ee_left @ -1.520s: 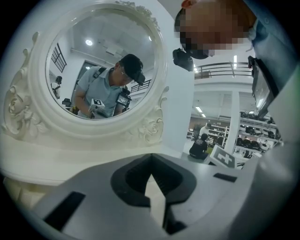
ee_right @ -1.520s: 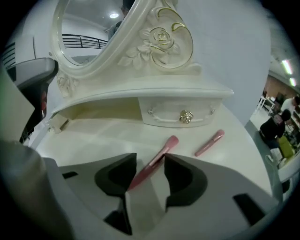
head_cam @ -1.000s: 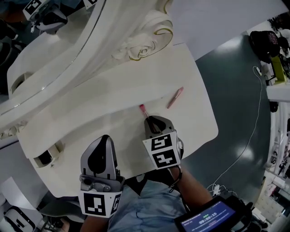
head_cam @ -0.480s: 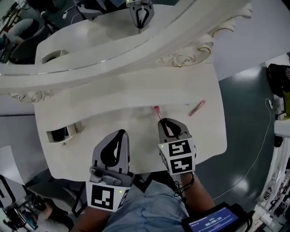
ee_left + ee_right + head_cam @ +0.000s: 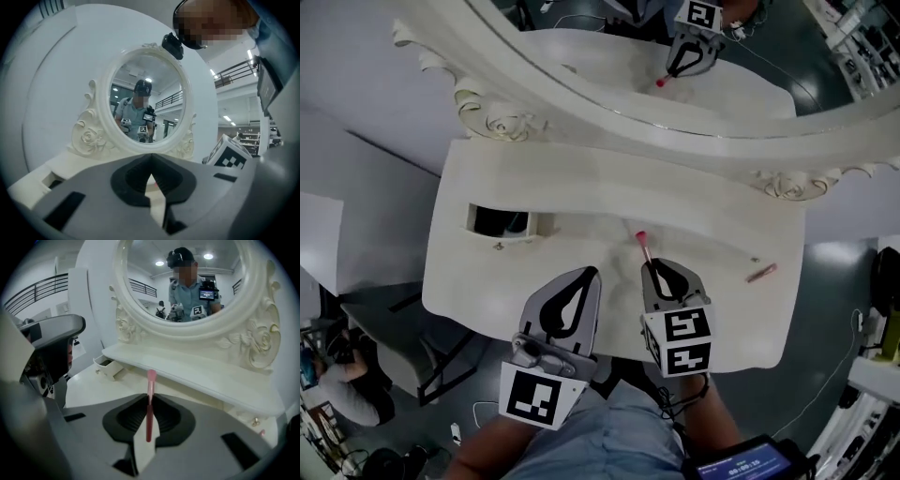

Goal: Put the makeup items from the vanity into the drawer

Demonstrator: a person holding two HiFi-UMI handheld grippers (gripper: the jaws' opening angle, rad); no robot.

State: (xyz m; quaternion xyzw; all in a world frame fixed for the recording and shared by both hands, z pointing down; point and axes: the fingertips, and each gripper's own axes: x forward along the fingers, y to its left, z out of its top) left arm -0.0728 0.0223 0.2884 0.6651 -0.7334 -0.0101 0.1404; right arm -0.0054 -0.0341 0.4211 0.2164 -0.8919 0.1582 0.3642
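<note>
My right gripper [image 5: 653,266] is shut on a thin pink makeup stick [image 5: 643,246] and holds it above the middle of the white vanity top [image 5: 581,234]. In the right gripper view the stick [image 5: 150,394] stands up between the pads, its paler end pointing at the mirror shelf. A second pink makeup item [image 5: 760,273] lies on the vanity's right side. The small drawer [image 5: 499,221] stands open at the left, also seen in the right gripper view [image 5: 107,364]. My left gripper [image 5: 587,272] hovers beside the right one, shut and empty [image 5: 151,174].
An ornate white mirror [image 5: 675,112] with a carved frame rises at the back of the vanity and reflects the person and both grippers. A raised shelf [image 5: 197,371] runs under the mirror. A dark floor with cables surrounds the vanity, with a chair frame [image 5: 441,361] at the lower left.
The head view has swung round, so the open drawer now lies further into view at the left. My right gripper has carried the pink stick leftward, away from the second pink item.
</note>
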